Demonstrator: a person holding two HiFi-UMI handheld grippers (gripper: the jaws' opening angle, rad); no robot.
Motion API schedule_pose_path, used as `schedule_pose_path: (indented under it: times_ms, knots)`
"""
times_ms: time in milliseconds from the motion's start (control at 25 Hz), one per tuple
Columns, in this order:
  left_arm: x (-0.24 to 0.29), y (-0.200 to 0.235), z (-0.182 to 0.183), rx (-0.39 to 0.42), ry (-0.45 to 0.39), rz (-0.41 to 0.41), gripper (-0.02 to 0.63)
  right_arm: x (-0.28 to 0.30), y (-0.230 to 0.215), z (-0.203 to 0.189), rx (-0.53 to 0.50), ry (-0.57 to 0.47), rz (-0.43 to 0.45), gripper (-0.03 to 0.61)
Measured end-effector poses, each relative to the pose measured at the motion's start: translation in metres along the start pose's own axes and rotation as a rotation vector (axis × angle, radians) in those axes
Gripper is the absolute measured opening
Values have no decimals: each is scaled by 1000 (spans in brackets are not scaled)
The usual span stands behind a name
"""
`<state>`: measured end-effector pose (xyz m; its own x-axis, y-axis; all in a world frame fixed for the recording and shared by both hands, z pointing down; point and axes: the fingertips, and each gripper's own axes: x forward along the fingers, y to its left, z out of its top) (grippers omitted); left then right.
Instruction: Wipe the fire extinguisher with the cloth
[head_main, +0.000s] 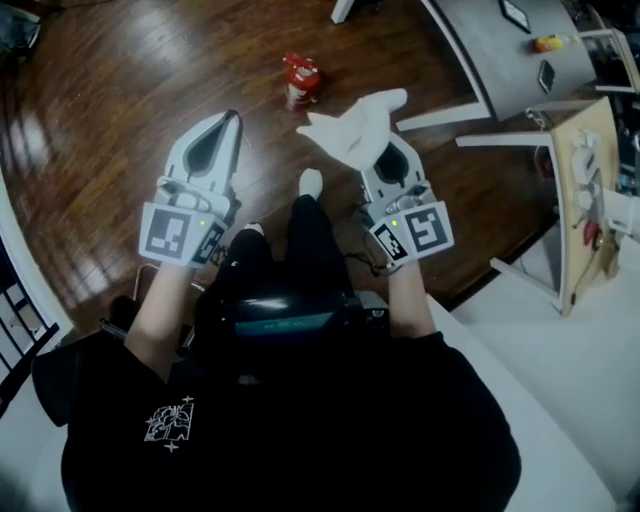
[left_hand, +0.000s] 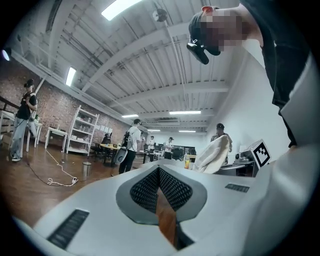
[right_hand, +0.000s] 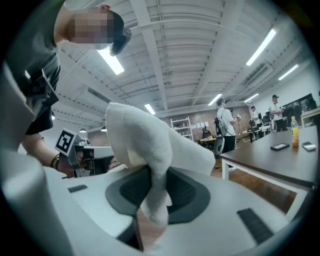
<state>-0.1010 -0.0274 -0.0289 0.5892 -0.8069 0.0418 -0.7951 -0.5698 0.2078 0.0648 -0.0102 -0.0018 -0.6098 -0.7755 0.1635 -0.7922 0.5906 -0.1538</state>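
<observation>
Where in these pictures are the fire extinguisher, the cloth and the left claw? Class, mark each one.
fire extinguisher (head_main: 300, 82), head view, on its red body.
cloth (head_main: 352, 128), head view, middle of the white bunch.
left claw (head_main: 233, 116), head view, at its closed tips.

Fire extinguisher (head_main: 300, 80) on floor (head_main: 120, 120) ahead, cloth (head_main: 352, 125) in R tool (head_main: 388, 148), L tool (head_main: 230, 120) alongside

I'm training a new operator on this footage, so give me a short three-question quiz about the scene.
1. True or false: the left gripper grips the cloth.
2. The fire extinguisher is on: A) the floor, B) a stool, C) a windowsill.
3. Fill in: the jaws of the right gripper are shut on the ____.
Key: 1 false; 2 A; 3 cloth.
</observation>
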Motion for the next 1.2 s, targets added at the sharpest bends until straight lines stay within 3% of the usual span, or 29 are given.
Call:
schedule_pose_path:
  times_ms: [440, 760, 1200]
  knots:
    - [-109, -49, 80, 10, -32, -81, 3, -77, 122, 61, 16, -5, -84, 109]
    - [-124, -62, 96, 30, -56, -74, 3, -92, 133, 84, 45, -64, -102, 109]
    - [-120, -115, 99, 40, -72, -6, 3, -125, 121, 78, 46, -51, -28, 109]
